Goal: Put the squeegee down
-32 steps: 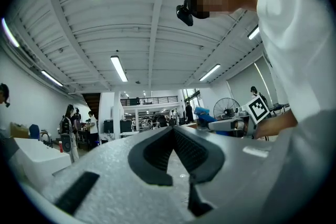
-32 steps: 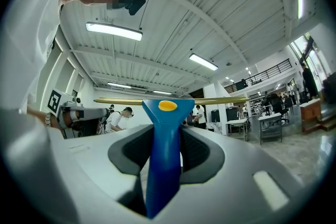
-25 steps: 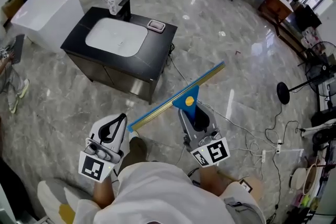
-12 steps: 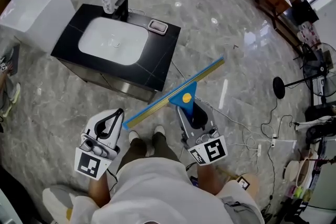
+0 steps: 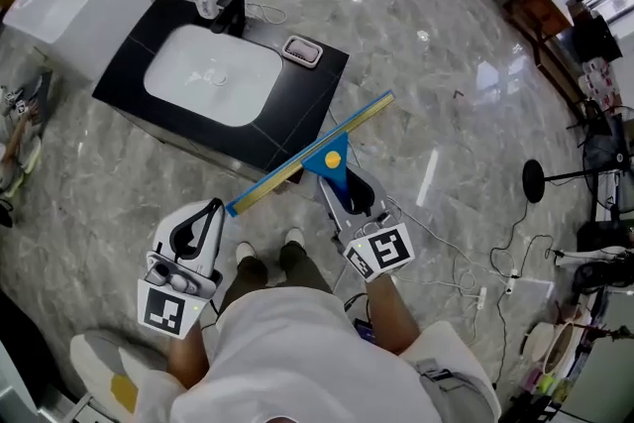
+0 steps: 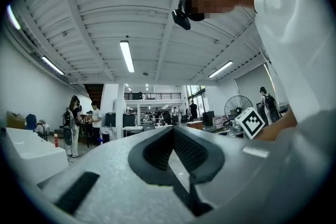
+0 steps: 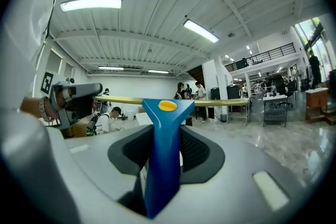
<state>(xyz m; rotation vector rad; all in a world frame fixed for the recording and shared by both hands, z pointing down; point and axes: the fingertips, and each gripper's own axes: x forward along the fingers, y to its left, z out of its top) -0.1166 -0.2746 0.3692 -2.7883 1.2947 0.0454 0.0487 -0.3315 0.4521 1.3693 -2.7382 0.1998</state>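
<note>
Squeegee (image 7: 163,157) — btw R gripper (image 7: 166,136) pads (image 7: 193,150) (snug)

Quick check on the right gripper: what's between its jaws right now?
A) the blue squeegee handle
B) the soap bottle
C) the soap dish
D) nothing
A: in the right gripper view, the right gripper has both pads pressed against the blue handle of the squeegee, whose blade runs crosswise just past the jaw tips.

R tongs (image 5: 342,185) clamp squeegee (image 5: 325,158); L tongs (image 5: 211,207) prob. shut, both level.
</note>
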